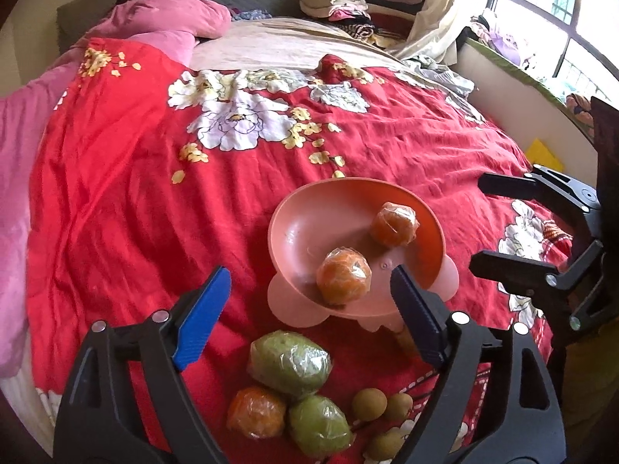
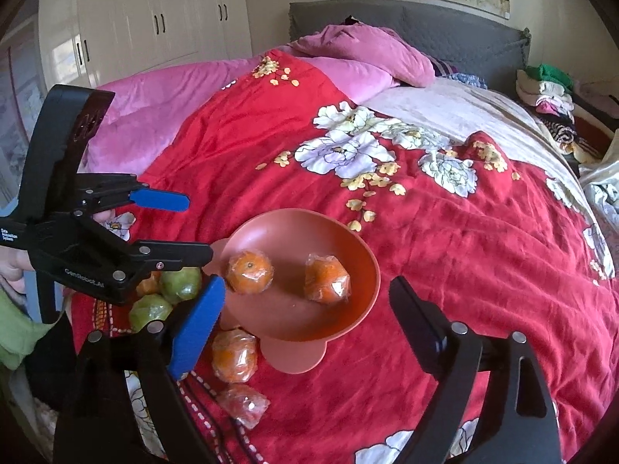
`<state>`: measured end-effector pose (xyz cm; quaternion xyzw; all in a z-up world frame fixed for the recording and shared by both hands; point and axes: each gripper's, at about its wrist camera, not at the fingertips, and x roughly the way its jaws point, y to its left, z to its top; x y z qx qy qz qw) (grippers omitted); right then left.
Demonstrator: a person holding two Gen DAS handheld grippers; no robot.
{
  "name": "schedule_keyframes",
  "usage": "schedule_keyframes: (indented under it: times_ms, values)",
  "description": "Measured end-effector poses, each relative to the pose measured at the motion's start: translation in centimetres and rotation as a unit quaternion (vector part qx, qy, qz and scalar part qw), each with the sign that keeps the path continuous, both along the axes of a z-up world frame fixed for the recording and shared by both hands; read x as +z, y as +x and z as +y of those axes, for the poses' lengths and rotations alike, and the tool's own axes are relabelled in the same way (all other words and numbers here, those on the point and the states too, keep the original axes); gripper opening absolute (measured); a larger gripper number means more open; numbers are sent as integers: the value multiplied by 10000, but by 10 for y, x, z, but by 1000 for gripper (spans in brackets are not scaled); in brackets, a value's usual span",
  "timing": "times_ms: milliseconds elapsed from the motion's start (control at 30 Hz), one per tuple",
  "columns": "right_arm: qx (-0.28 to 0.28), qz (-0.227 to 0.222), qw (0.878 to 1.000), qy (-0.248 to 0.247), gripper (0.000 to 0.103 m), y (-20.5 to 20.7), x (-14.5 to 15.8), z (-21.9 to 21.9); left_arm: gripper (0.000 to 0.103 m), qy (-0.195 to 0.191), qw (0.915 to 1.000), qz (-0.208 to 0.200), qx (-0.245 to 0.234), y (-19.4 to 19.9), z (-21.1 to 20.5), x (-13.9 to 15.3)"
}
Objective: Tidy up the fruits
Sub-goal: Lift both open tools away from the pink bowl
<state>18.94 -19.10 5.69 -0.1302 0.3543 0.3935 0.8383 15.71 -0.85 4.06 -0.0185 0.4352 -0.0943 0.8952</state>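
A pink footed bowl [image 1: 309, 216] [image 2: 348, 239] stands on the red bedspread and holds two wrapped oranges [image 1: 343, 275] [image 1: 394, 224] [image 2: 249, 272] [image 2: 327, 278]. My left gripper [image 1: 309, 282] is open and empty, just in front of the bowl, above two wrapped green fruits [image 1: 290, 361] [image 1: 319, 425], an orange [image 1: 255, 411] and small brown longans [image 1: 369, 404]. It also shows in the right wrist view [image 2: 197, 228]. My right gripper [image 2: 305, 294] is open and empty over the bowl's near rim. Two more wrapped oranges [image 2: 234, 355] [image 2: 243, 404] lie beside the bowl's foot.
The red floral bedspread [image 1: 135, 193] covers the bed. A pink quilt [image 2: 162, 100] lies at the left, folded clothes [image 1: 340, 4] at the head. A window ledge [image 1: 514, 77] runs along the right side. My right gripper shows at the right edge [image 1: 476, 224].
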Motion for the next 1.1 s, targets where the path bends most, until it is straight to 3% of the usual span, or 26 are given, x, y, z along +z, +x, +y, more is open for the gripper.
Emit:
schedule_keyframes:
  times_ms: [367, 1100]
  values:
    - [36, -151, 9999, 76, 93, -17, 8, 1, 91, -48, 9998, -140, 112, -16, 4, 7]
    - [78, -181, 9997, 148, 95, -47, 7, 3, 93, -112, 9984, -296, 459, -59, 27, 10]
